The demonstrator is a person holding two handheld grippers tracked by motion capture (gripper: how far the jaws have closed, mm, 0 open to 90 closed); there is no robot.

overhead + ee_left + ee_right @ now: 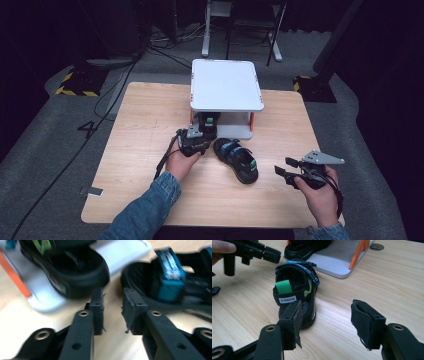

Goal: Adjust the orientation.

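A black sandal (236,159) with a blue strap and green tab lies on the wooden table (145,120), its heel toward my right gripper (282,166). In the right gripper view the sandal (297,297) lies just beyond the left jaw of that gripper (324,312), which is open and empty. A second black sandal (207,121) sits on the lower shelf of a white stand (227,85). My left gripper (207,132) points at the shelf's front edge. Its jaws (113,302) stand a little apart with nothing between them, aimed between the shelf sandal (72,267) and the table sandal (170,277).
The stand has orange posts (359,252) and a white base plate (45,302) on the table. Bare wood lies to the left and along the front edge. Past the table, cables (115,90) run over a grey floor, with chair legs (272,35) beyond.
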